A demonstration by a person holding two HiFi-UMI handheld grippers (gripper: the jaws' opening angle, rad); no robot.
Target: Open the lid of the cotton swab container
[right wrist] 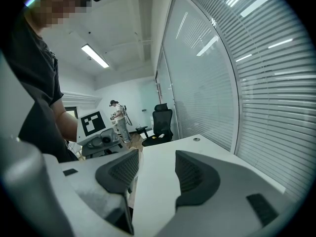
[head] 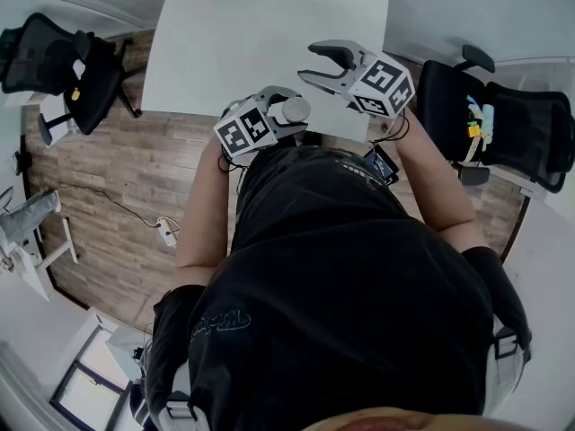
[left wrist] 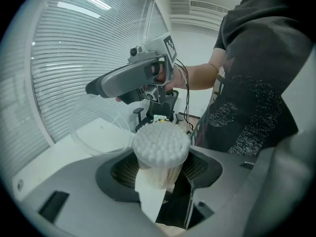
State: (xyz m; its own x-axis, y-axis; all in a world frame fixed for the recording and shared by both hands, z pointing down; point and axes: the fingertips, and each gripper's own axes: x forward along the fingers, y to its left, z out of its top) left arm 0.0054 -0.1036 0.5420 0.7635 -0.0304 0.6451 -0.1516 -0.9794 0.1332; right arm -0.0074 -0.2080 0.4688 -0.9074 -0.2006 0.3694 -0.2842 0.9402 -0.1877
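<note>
My left gripper [left wrist: 160,172] is shut on the cotton swab container [left wrist: 160,149], a clear tub packed with white swab tips that stands upright between the jaws. Its clear round lid [left wrist: 96,127] stands open at the container's left. In the head view the container [head: 293,110] shows at the left gripper [head: 280,119], over the near edge of the white table [head: 260,34]. My right gripper [head: 322,66] hovers open a little beyond it, nothing between its fingers [right wrist: 197,177]. From the left gripper view the right gripper [left wrist: 101,88] hangs just above the lid; contact cannot be told.
Black office chairs stand at the left [head: 63,65] and right [head: 512,124] of the table. A power strip [head: 166,232] lies on the wooden floor. Window blinds [right wrist: 256,83] run along the table's far side. A person [right wrist: 118,117] stands far off by another chair [right wrist: 162,122].
</note>
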